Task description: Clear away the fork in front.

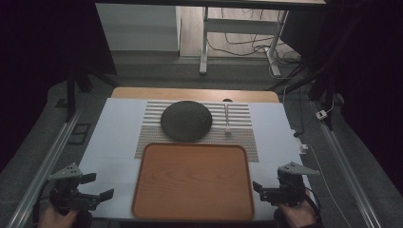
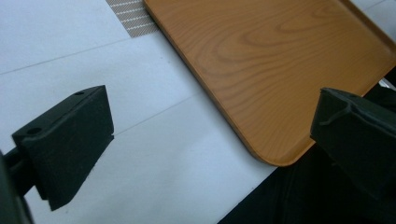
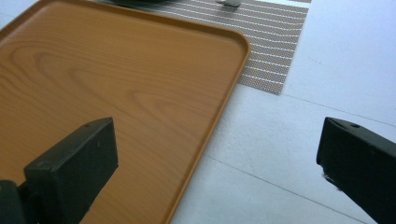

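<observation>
Wooden tray (image 1: pixel 192 183) lies flat on the worktop (image 1: pixel 114 137), long axis across, between both hands. Left hand-held gripper (image 1: pixel 90 186) and right hand-held gripper (image 1: pixel 259 187) flank its near corners — jaws spread, nothing held, equally near.

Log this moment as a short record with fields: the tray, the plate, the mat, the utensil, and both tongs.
tray: wooden tray, empty, at the near edge of the table, overlapping the mat's near edge
plate: dark round plate on the mat, behind the tray
mat: striped placemat
utensil: pale utensil on the mat, right of the plate
left tongs: open, holding nothing, left of the tray
right tongs: open, holding nothing, right of the tray
</observation>
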`<control>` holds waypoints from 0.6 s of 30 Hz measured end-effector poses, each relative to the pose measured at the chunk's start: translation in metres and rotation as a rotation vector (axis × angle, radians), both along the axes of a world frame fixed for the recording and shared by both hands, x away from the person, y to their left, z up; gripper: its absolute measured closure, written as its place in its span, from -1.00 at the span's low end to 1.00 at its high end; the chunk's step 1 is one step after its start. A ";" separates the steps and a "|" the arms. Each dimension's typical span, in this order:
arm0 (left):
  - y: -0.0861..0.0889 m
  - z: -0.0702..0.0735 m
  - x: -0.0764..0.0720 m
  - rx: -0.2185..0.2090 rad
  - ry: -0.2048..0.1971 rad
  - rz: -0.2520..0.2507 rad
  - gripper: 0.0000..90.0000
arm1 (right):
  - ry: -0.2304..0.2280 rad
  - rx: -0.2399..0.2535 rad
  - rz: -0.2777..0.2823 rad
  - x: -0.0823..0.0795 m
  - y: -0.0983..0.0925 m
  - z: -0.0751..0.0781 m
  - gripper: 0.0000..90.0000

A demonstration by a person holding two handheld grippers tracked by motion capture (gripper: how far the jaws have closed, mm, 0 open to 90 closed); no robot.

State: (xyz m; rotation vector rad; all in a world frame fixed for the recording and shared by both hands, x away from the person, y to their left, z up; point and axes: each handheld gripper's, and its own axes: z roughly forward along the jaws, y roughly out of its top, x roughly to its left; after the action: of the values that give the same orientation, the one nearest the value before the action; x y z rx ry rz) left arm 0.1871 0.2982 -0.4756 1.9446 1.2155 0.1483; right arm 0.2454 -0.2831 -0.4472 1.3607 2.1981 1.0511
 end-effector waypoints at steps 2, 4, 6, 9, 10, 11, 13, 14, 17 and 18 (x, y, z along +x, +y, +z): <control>0.000 0.000 0.000 0.001 0.003 -0.002 -1.00 | 0.001 0.002 0.002 0.000 0.000 0.000 -1.00; -0.001 0.000 0.001 0.002 0.004 -0.004 -1.00 | 0.007 0.000 0.009 0.001 0.000 0.000 -1.00; -0.001 0.000 0.001 0.005 0.006 -0.007 -1.00 | 0.009 -0.001 0.013 0.001 0.000 0.000 -1.00; -0.002 0.000 0.001 0.010 0.007 -0.008 -1.00 | 0.015 -0.006 0.017 0.001 0.001 0.000 -1.00; -0.001 0.000 0.001 0.010 0.006 -0.009 -1.00 | 0.015 -0.004 0.020 0.001 0.001 0.000 -1.00; -0.001 0.000 0.001 0.009 0.006 -0.009 -1.00 | 0.016 -0.005 0.020 0.001 0.001 0.000 -1.00; -0.001 0.000 0.000 0.010 0.005 -0.009 -1.00 | 0.018 -0.002 0.020 0.001 0.001 0.000 -1.00; -0.001 0.000 0.000 0.007 0.001 -0.010 -1.00 | 0.018 -0.002 0.021 0.001 0.001 0.000 -1.00; -0.002 0.000 0.001 0.010 -0.001 -0.012 -1.00 | 0.021 -0.004 0.023 0.002 0.001 -0.001 -1.00; -0.002 0.000 0.001 0.010 -0.001 -0.012 -1.00 | 0.021 -0.004 0.024 0.002 0.001 -0.001 -1.00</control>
State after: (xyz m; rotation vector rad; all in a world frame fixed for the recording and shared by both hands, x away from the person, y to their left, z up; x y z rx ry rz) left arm 0.1878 0.2967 -0.4754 1.9606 1.2041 0.1493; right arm 0.2471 -0.2820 -0.4478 1.3532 2.2360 1.0443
